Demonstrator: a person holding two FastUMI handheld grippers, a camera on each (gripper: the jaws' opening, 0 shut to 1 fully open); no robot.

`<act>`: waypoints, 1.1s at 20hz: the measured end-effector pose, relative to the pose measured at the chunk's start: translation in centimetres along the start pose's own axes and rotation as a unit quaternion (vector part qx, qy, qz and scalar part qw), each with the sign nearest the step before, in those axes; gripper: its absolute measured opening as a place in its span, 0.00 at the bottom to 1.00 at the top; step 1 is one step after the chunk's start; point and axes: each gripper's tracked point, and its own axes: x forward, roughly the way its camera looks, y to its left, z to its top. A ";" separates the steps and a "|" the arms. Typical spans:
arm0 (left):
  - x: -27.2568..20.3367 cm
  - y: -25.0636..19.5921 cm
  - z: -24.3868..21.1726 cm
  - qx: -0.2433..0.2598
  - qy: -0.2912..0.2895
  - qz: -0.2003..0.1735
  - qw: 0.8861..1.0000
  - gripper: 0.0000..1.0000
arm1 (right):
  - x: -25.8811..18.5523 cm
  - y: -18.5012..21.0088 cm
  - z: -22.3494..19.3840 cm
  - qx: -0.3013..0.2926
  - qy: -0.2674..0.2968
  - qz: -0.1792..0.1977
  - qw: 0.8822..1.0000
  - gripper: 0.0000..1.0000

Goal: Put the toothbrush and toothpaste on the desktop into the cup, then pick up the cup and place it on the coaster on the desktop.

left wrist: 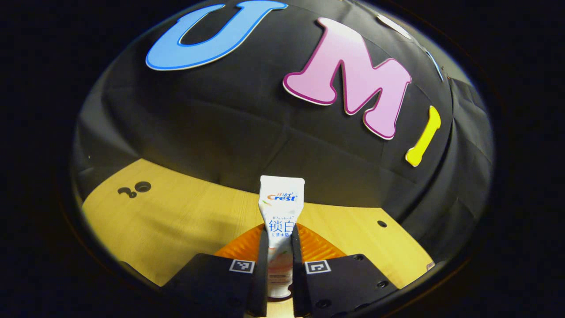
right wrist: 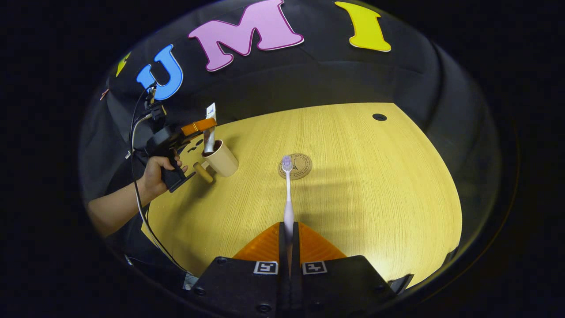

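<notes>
My left gripper [left wrist: 280,265] is clamped on 1 toothpaste tube [left wrist: 281,221], cap end down, and in the right gripper view it hangs at the left of the frame over 1 cup [right wrist: 222,160], likely so the tube drops straight in. My right gripper [right wrist: 289,251] pinches 1 toothbrush [right wrist: 288,194], bristles pointing up-frame, ready to follow. On the desktop [right wrist: 353,185], 1 coaster [right wrist: 295,166] waits at centre frame.
</notes>
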 end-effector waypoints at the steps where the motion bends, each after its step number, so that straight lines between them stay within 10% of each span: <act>1: 0.0 0.3 -0.3 0.010 0.004 0.008 1.000 0.28 | 0.1 0.0 0.1 0.001 0.000 0.001 1.000 0.05; 4: -0.4 0.5 -1.5 0.014 0.021 0.015 1.000 0.39 | 0.5 0.2 0.6 0.005 -0.003 0.005 1.000 0.05; 5: -1.1 0.6 -1.4 0.013 0.022 0.018 1.000 0.26 | 0.7 0.3 1.0 0.004 -0.005 0.008 1.000 0.05; 9: -5.4 0.9 0.1 0.004 -0.001 0.024 1.000 0.73 | 2.1 3.2 4.3 -0.019 -0.034 0.037 0.999 0.05; 10: -7.0 1.3 0.2 0.004 -0.004 0.029 1.000 0.99 | 2.6 4.2 5.5 -0.021 -0.044 0.047 0.998 0.05; 22: -24.5 1.1 -2.2 0.043 0.031 0.050 0.997 0.98 | 9.8 18.8 17.5 -0.061 -0.152 0.175 0.971 0.05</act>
